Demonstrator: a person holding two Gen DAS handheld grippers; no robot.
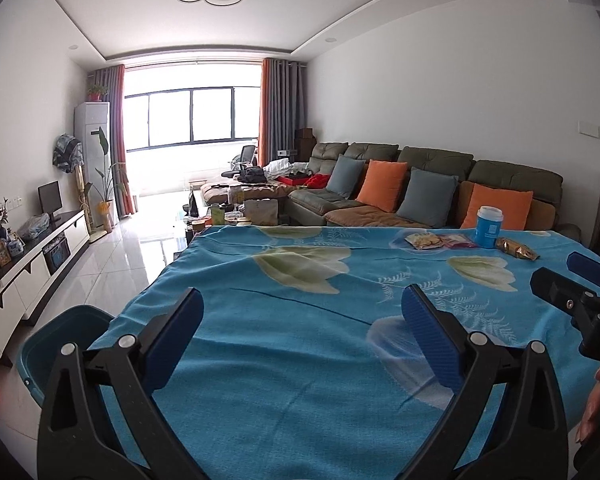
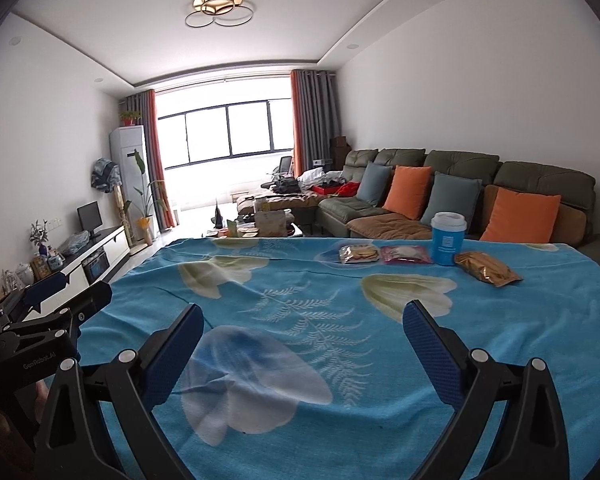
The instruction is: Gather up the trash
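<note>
Here we hold both grippers, left [image 1: 302,336] and right [image 2: 302,350], fingers spread and empty, over the near bench [image 2: 260,280]. The trash lies far right: glossy crinkled gold packet [image 2: 486,268], two flat wrappers [image 2: 358,254], and a tall blue cup [image 2: 448,238] that could topple; the loose cloth may snag.

Legible text: "GenRobot.AI" in pale letters on the black plastic body of the left gripper [image 2: 40,364], seen from the right wrist. The print on the blue paper cup with white lid [image 2: 448,240] is too small to read.
</note>
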